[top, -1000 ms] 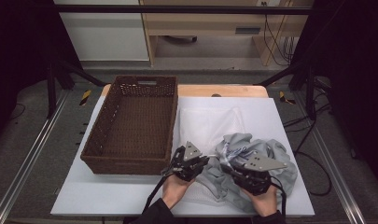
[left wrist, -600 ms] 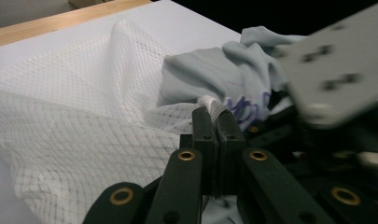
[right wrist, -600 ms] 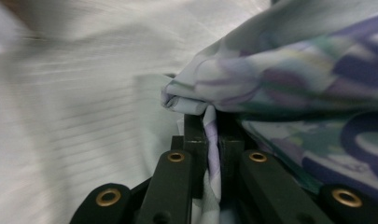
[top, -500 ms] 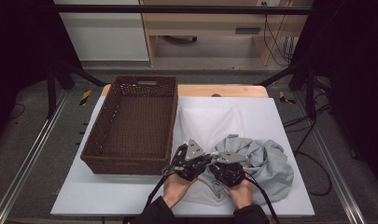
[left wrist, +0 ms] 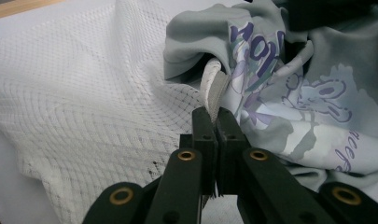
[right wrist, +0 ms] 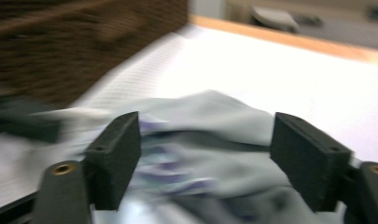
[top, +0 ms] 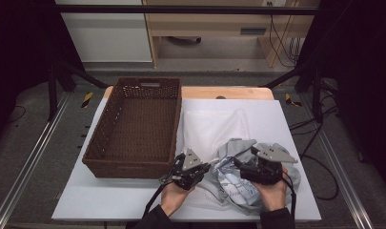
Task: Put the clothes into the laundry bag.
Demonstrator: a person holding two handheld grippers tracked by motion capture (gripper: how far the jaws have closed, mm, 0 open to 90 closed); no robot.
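A white mesh bag (top: 212, 126) lies flat on the table, right of the basket. A crumpled grey garment (top: 233, 183) with purple print lies at its near end. My left gripper (top: 207, 168) is shut on the bag's white edge band (left wrist: 213, 86), which stands up from the jaws (left wrist: 217, 116) beside the garment (left wrist: 294, 107). My right gripper (top: 242, 167) hovers over the garment (right wrist: 210, 126). Its jaws have just been opening and now stand wide (right wrist: 205, 144), with cloth below them and none pinched.
A brown wicker basket (top: 131, 164) stands empty at the left of the white table top (top: 286, 124). Its near right corner is close to my left gripper. Black frame legs and cables lie off the right side.
My right gripper swung left toward the left one, then came back right, and its jaws opened. The garment is more bunched near the bag's edge. The left gripper has kept its place.
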